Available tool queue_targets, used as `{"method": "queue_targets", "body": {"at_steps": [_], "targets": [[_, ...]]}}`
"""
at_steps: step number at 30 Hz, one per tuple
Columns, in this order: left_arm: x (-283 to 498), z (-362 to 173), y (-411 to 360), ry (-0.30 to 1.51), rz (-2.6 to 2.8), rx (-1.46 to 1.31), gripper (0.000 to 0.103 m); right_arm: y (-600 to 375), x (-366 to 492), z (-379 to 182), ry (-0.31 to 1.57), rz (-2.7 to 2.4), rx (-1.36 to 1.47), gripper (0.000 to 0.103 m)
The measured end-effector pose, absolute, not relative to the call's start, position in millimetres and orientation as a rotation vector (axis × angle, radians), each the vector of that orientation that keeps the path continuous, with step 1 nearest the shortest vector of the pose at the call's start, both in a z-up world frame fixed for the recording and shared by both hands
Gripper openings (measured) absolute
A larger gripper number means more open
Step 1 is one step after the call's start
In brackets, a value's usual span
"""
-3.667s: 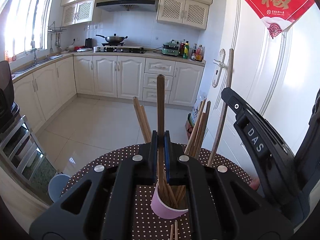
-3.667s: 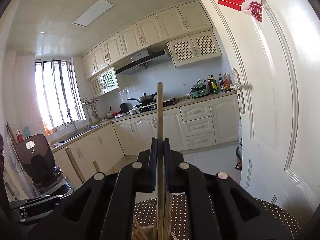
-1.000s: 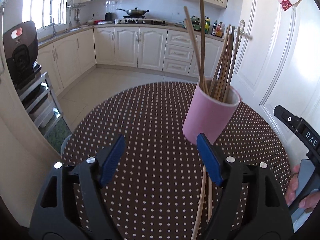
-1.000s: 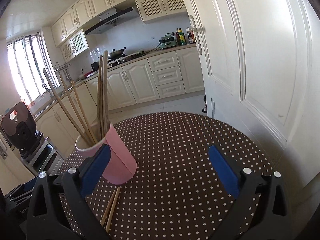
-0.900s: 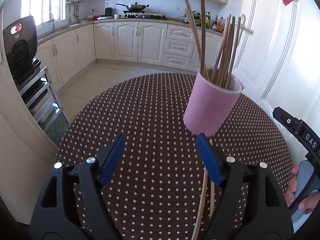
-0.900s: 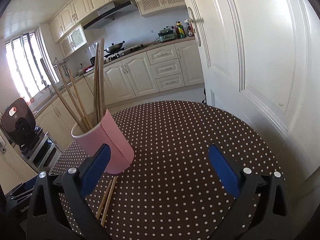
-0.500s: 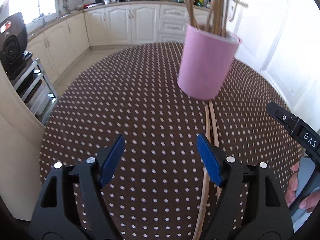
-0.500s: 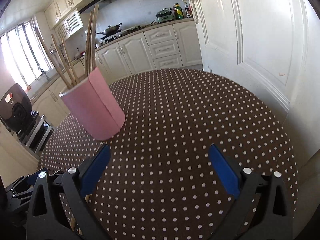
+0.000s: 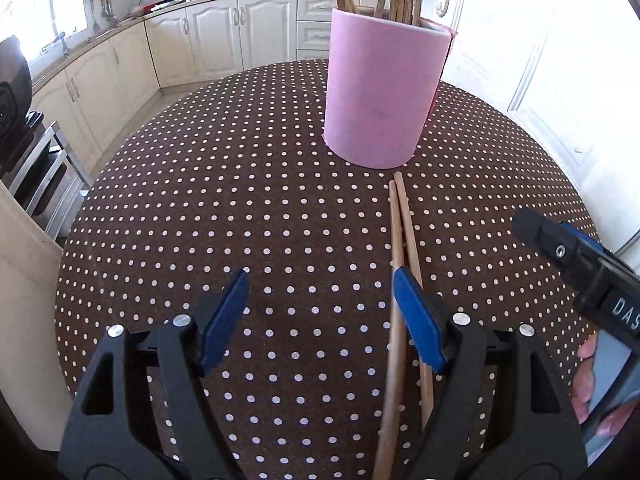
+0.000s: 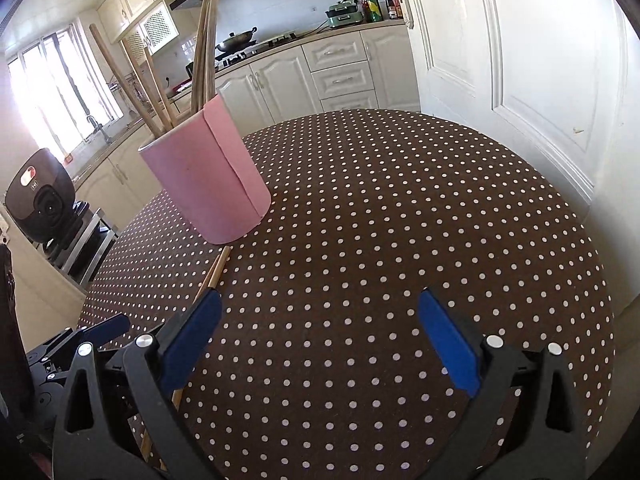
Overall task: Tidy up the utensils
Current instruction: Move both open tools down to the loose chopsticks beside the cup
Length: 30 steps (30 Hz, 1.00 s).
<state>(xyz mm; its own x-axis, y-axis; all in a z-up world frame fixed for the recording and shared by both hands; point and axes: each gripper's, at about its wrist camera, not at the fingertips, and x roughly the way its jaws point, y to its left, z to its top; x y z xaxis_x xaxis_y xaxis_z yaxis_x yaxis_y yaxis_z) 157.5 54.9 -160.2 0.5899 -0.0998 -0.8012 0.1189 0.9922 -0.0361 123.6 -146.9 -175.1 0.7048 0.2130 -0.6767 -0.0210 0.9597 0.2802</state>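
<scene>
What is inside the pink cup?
Wooden chopsticks stand in the pink cup, their top ends poking out above the rim. Their lower parts and the cup's bottom are hidden by its wall.

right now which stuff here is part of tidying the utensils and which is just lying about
Part of the job:
- pink cup with chopsticks standing in it
- loose chopsticks lying on the table in front of the cup
- left gripper, open
- right gripper, open

Just about:
- wok on the stove
- bottles on the counter
- black appliance on a rack
</scene>
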Motion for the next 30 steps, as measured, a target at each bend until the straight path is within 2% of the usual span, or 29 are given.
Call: {"method": "queue_targets", "body": {"at_steps": [15, 16, 17, 18, 19, 21, 23, 26, 28, 30], "targets": [[163.8, -167.8, 34.6, 0.949, -0.126, 0.078, 0.073, -147.0, 119.1, -178.3, 0.794, 0.140, 0.279, 0.095], [163.3, -167.5, 34.4, 0.945, -0.124, 0.078, 0.069, -146.5, 119.1, -178.3, 0.794, 0.142, 0.279, 0.095], [162.5, -166.9, 34.4, 0.935, -0.124, 0.076, 0.051, -146.0, 118.8, -178.5, 0.793, 0.146, 0.277, 0.095], [161.2, -166.3, 34.0, 0.927, -0.129, 0.077, 0.044, -145.0, 119.1, -178.1, 0.794, 0.149, 0.273, 0.095], [160.6, -165.6, 32.9, 0.920, -0.136, 0.080, 0.032, -143.3, 119.8, -177.8, 0.796, 0.151, 0.265, 0.095], [159.8, -165.3, 34.6, 0.917, -0.137, 0.078, 0.027, -136.8, 120.4, -176.2, 0.797, 0.153, 0.237, 0.095], [160.7, -165.1, 40.1, 0.914, -0.117, 0.052, 0.017, -128.6, 120.4, -174.0, 0.791, 0.162, 0.199, 0.095], [162.1, -163.3, 53.9, 0.922, -0.128, -0.011, 0.010, -109.2, 122.1, -170.0, 0.784, 0.180, 0.115, 0.092], [162.9, -163.3, 63.0, 0.927, -0.143, -0.052, 0.008, -95.7, 124.2, -168.8, 0.783, 0.199, 0.065, 0.083], [164.0, -164.0, 71.6, 0.929, -0.159, -0.088, 0.007, -86.2, 129.1, -170.0, 0.804, 0.225, 0.051, 0.069]]}}
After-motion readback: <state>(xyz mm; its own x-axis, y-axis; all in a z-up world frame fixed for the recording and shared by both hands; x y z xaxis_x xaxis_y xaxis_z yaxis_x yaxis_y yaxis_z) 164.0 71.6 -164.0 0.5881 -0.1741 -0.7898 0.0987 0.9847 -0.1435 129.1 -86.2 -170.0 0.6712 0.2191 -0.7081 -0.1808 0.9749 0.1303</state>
